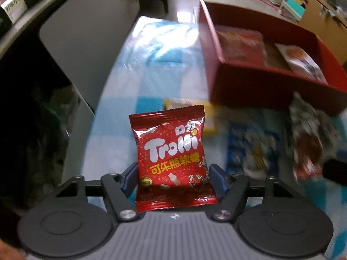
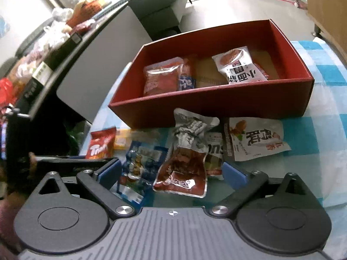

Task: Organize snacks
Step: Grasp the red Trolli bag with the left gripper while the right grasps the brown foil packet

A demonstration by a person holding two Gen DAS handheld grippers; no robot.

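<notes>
My left claw (image 1: pixel 173 178) holds the red Trolli packet (image 1: pixel 170 156) upright between its pads, long axis pointing away from me. The red box (image 1: pixel 260 80) lies far and to the right of it — so I judge the packet must travel that way. My right claw (image 2: pixel 171 173) stands wide and holds nothing, above loose snacks on the worktop (image 2: pixel 325 134). Only the right view shows clearly the box floor, with a bare patch between the packets inside.
</notes>
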